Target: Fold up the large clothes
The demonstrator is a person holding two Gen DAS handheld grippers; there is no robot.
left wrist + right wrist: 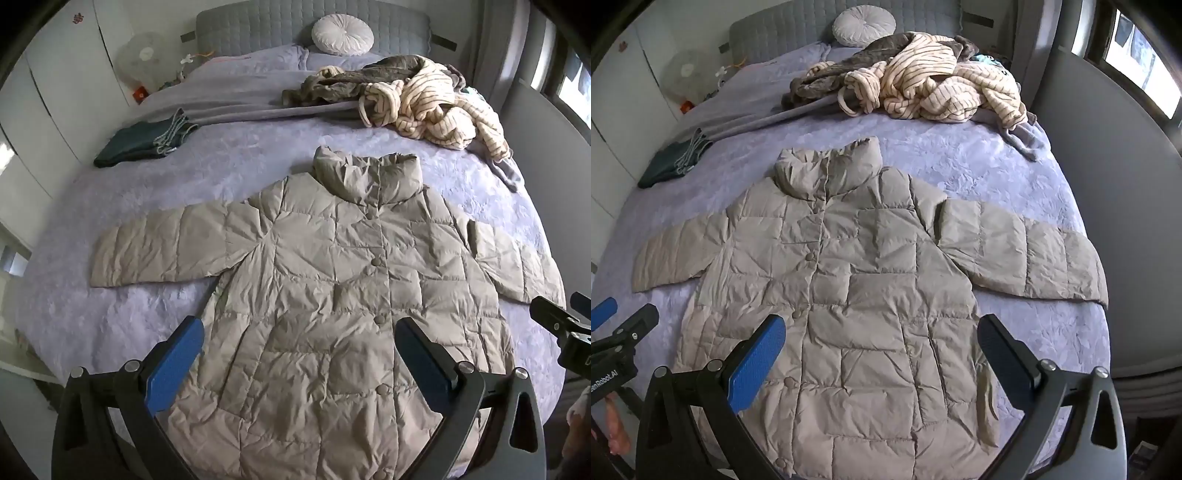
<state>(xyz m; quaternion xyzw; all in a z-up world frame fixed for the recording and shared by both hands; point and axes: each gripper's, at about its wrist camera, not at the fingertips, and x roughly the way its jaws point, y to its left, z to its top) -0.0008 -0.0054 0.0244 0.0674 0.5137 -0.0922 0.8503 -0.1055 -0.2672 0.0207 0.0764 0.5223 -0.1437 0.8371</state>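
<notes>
**Both grippers wide open above a spread jacket, nothing yet gripped**

The left gripper (299, 354) hangs with its jaws spread wide, blue pads facing each other across the lower front of the quilted beige jacket (332, 277). Nothing lies between the pads, and whether the tips touch the fabric cannot be told. The right gripper (881, 350) is equally wide apart and empty, framing the jacket's lower right panel in the bottom half of its view.

The jacket lies face up and buttoned at the centre of both frames, collar toward the top, hem toward the bottom edge, both sleeves stretched straight out to the sides. Laid flat like this, it looks ready for a first fold; the open jaws suggest each tool is about to choose a pinch point, probably at a sleeve or side edge.

It rests on the lavender bedspread (110, 314). In the upper right, a heap of striped and grey clothes (424, 107) waits unfolded. At upper left, a dark green folded garment (136, 144) sits apart, seemingly finished.
</notes>
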